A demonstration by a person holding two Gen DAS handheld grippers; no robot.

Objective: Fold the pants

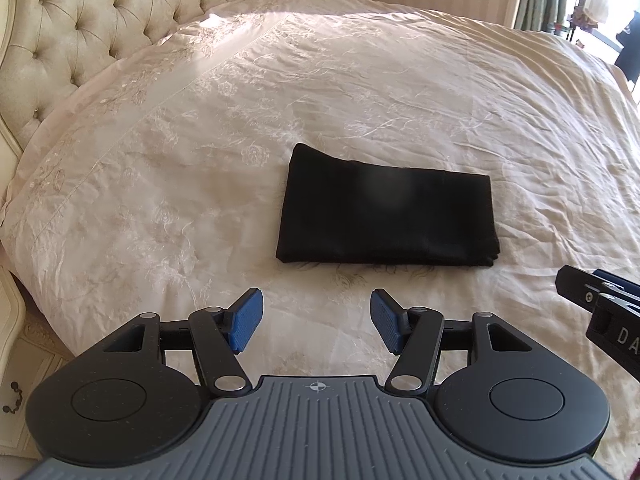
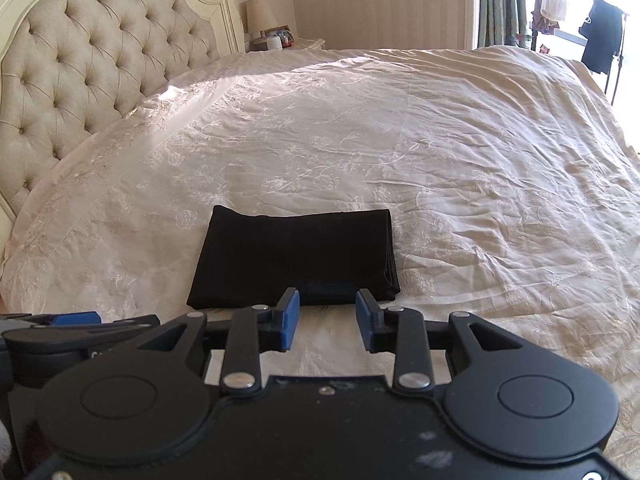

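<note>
The black pants (image 1: 386, 210) lie folded into a compact rectangle on the cream bedspread (image 1: 200, 140). They also show in the right wrist view (image 2: 294, 258), folded edges stacked on the right side. My left gripper (image 1: 316, 320) is open and empty, held back from the pants' near edge. My right gripper (image 2: 327, 318) is open and empty, just short of the pants' near edge. The right gripper shows at the right edge of the left wrist view (image 1: 600, 304). The left gripper shows at the left edge of the right wrist view (image 2: 76, 320).
A tufted cream headboard (image 2: 80, 60) stands at the left. A nightstand with a lamp (image 2: 260, 16) and small items is behind the bed. Curtains and a clothes rack with hanging garments (image 2: 600, 36) are at the far right. A cream drawer cabinet (image 1: 12, 360) stands at the bed's near left.
</note>
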